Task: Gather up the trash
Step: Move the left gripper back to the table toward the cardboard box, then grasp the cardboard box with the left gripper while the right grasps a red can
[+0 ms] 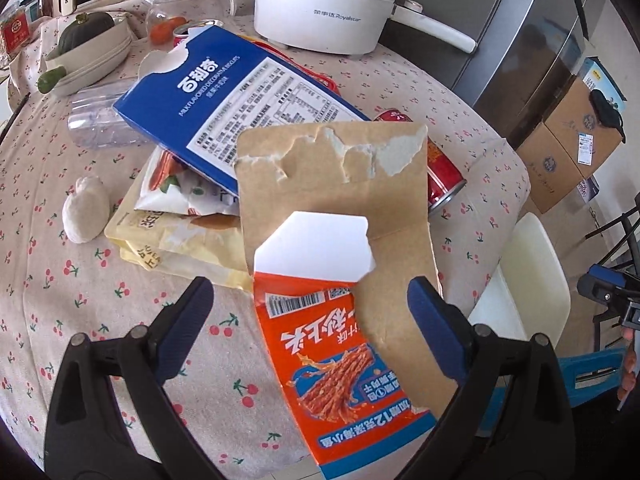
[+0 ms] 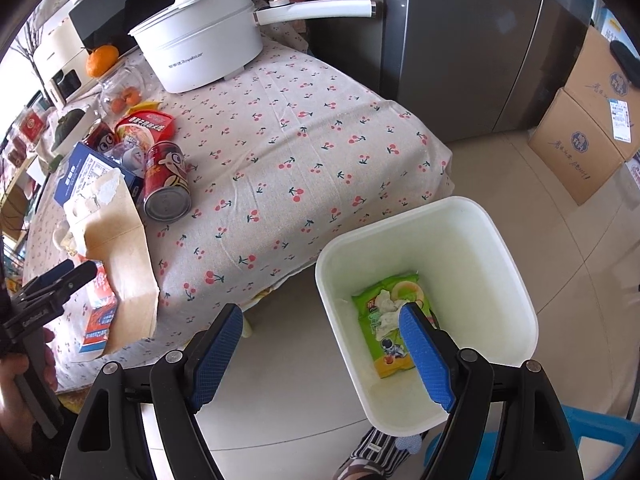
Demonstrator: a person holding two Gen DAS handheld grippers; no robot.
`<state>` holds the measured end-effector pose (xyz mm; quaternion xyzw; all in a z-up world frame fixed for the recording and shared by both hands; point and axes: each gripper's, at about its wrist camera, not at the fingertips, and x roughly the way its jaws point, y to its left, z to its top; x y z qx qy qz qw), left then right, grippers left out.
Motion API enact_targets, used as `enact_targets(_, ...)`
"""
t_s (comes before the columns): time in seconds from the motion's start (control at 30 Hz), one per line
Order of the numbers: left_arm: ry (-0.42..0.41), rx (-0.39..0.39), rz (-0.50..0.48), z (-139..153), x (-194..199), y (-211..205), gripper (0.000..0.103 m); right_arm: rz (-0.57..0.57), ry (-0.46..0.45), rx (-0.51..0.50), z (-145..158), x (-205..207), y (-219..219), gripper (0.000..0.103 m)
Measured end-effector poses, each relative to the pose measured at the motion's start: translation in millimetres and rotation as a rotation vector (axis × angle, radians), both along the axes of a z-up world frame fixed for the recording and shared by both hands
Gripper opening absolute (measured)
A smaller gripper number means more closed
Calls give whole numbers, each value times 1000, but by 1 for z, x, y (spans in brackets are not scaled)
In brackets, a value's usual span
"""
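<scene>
My left gripper [image 1: 310, 300] is open over a torn orange snack box [image 1: 344, 360] with its brown inside showing, lying near the table's front edge; the box sits between the jaws, untouched. Behind it lie a blue biscuit box [image 1: 224, 108], yellow wrappers [image 1: 176, 236], a red can [image 1: 440, 168] and a crumpled tissue [image 1: 86, 216]. My right gripper [image 2: 320, 320] is open and empty, above the floor beside the white bin [image 2: 500, 240]. The bin holds a green wrapper [image 2: 392, 320]. The left gripper [image 2: 60, 280] shows in the right wrist view.
A white electric pot [image 1: 324, 4] stands at the back of the cherry-print table [image 2: 280, 160]. Bowls with a squash [image 1: 86, 46], a glass jar [image 1: 180, 4] and an empty plastic bottle [image 1: 100, 116] sit at the back left. Cardboard boxes [image 2: 584, 132] and a fridge [image 2: 460, 40] stand beyond.
</scene>
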<state>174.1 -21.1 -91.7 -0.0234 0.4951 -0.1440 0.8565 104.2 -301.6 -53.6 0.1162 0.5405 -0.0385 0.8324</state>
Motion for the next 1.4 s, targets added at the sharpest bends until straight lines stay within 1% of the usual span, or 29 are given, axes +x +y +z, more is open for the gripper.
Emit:
enact_targets(0.03,0,-7,0,-2,2,-1,88,3,0,2,0,1,1,82)
enact_targets(0.07,1,-19,0,-4,4,0,79,5,0,3,0,1,2,82)
enact_targets(0.1,4,-31,1,-5,6,-1,74,6,1,3,0,2,3,82)
enact_targets(0.17,12,-46,6,-8,8,4,52,9,4,0,-2,2,5,82)
enact_targets(0.27,23,-70,19,-7,6,7,50,8,10,1,-3,3,5,82)
enact_targets(0.33,12,-68,12,-2,2,9,50,7,9,3,-3,4,6,82)
enact_targets(0.4,-5,-67,0,6,-6,12,49,11,6,1,-2,5,8,82)
enact_targets(0.53,-38,-97,-9,26,-18,22,49,39,-5,10,2,12,19,82)
enact_targets(0.67,-68,-128,30,47,-30,45,49,101,-30,8,6,30,42,82)
enact_targets(0.83,-116,-94,96,62,-38,76,49,198,-82,-10,11,62,84,82)
enact_targets(0.93,-131,-87,131,64,-42,95,49,232,-100,-9,8,81,106,82)
enact_targets(1.0,-128,-81,152,64,-43,107,49,242,-108,-4,3,94,118,82)
enact_targets(1.1,-115,-94,179,61,-45,121,49,250,-116,-25,-5,112,131,82)
enact_targets(1.23,-103,-128,198,62,-47,135,49,245,-116,-38,-15,127,136,82)
enact_targets(1.4,-97,-131,202,62,-49,139,49,246,-118,-26,-28,139,138,80)
